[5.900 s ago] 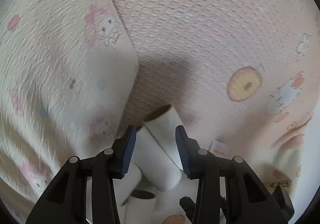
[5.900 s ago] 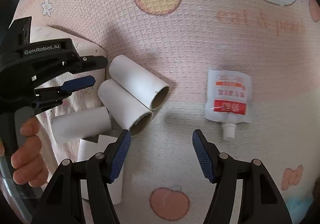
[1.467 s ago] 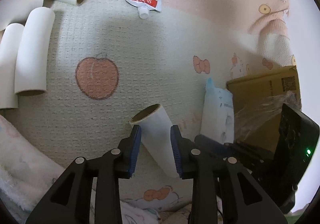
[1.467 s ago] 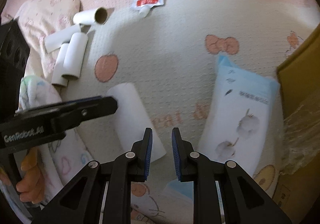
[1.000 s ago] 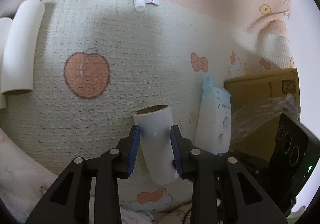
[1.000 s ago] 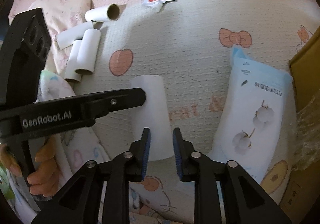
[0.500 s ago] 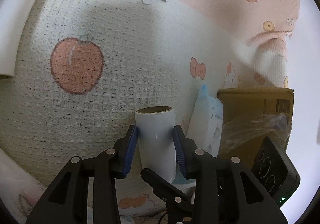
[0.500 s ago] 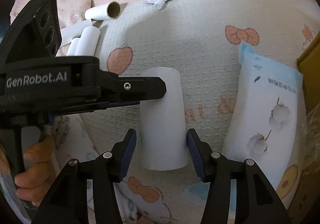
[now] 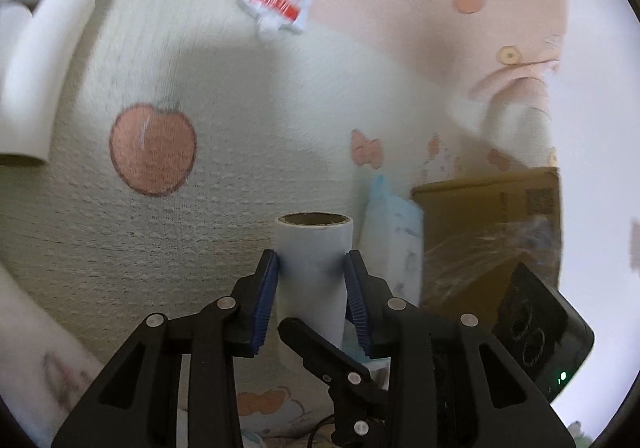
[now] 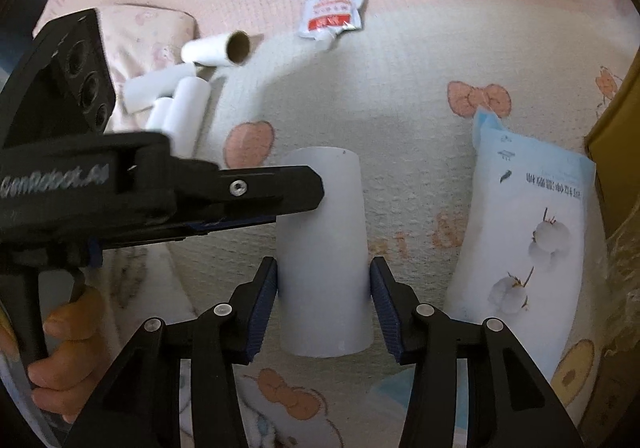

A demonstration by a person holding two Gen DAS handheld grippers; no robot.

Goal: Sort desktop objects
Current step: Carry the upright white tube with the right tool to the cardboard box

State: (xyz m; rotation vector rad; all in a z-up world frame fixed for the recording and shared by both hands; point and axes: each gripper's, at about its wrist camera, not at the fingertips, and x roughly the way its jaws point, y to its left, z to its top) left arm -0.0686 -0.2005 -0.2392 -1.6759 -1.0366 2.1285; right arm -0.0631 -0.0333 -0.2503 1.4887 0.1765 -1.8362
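A white paper roll (image 9: 312, 272) with a brown core is held off the patterned blanket. My left gripper (image 9: 313, 286) is shut on its upper part. My right gripper (image 10: 323, 302) has its blue pads against both sides of the same roll (image 10: 324, 248), nearer its lower end. Several more white rolls (image 10: 188, 104) lie in a pile at the far left, also in the left wrist view (image 9: 36, 60). A red-and-white spout pouch (image 10: 330, 18) lies at the far side, also in the left wrist view (image 9: 278, 2).
A light blue cotton-pad pack (image 10: 528, 232) lies to the right of the held roll, against a brown cardboard box (image 9: 492, 228). A pink pillow (image 10: 148, 32) lies behind the roll pile. The blanket (image 9: 152, 152) has peach and bow prints.
The left gripper carried the roll from the pile to the blanket's near side. The right gripper opened, moved in, and closed its pads around the roll's lower part.
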